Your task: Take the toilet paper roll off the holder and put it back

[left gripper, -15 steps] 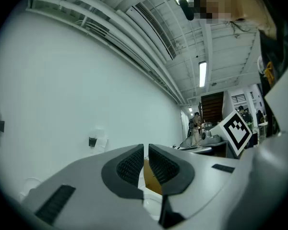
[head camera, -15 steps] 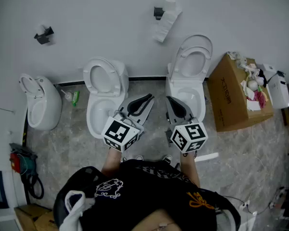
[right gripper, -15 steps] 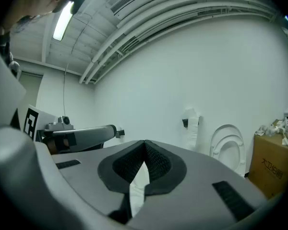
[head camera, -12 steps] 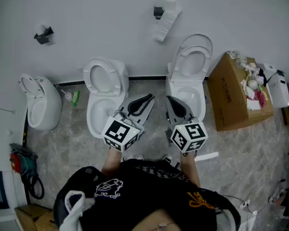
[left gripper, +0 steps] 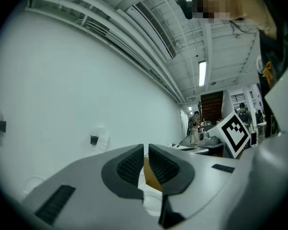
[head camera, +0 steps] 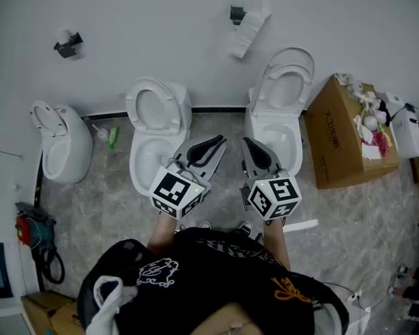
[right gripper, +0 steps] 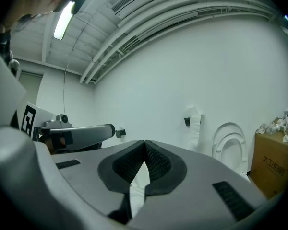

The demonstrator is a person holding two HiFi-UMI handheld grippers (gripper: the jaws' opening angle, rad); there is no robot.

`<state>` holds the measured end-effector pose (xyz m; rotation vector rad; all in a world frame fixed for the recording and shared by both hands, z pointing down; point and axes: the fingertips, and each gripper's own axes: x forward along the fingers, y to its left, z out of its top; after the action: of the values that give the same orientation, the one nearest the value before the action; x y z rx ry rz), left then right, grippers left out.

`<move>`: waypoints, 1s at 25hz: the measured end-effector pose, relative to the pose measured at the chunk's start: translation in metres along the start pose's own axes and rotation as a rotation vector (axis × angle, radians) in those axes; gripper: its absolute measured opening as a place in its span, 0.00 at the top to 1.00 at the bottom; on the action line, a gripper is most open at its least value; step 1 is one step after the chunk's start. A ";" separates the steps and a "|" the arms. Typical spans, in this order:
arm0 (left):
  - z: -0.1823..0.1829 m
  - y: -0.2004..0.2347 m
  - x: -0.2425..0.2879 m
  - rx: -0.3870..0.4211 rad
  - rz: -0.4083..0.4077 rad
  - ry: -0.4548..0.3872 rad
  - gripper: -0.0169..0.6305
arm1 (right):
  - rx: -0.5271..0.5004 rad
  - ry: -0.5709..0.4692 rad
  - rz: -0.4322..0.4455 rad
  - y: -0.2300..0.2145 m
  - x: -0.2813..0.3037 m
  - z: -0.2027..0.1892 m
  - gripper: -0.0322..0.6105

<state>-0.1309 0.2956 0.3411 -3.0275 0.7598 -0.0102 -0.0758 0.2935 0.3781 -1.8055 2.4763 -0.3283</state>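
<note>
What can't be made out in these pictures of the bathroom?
Toilet paper roll: head view, too small and far away to show how it sits on its holder.
Second wall holder: head view, too small to tell whether it carries paper.
Cardboard box: head view, contents an unreadable jumble.
</note>
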 end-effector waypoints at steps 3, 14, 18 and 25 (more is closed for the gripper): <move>-0.002 0.008 -0.010 0.001 0.006 0.006 0.91 | 0.010 0.006 0.002 0.009 0.007 -0.004 0.93; -0.018 0.039 -0.043 -0.015 -0.001 0.012 0.91 | 0.030 0.018 -0.015 0.042 0.029 -0.025 0.93; -0.020 0.045 -0.043 -0.046 0.001 -0.016 0.91 | 0.012 0.034 -0.032 0.037 0.032 -0.025 0.93; -0.034 0.062 -0.025 -0.070 0.012 0.006 0.91 | 0.036 0.052 -0.042 0.017 0.048 -0.031 0.93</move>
<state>-0.1824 0.2521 0.3734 -3.0902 0.7962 0.0080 -0.1119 0.2571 0.4089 -1.8605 2.4525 -0.4246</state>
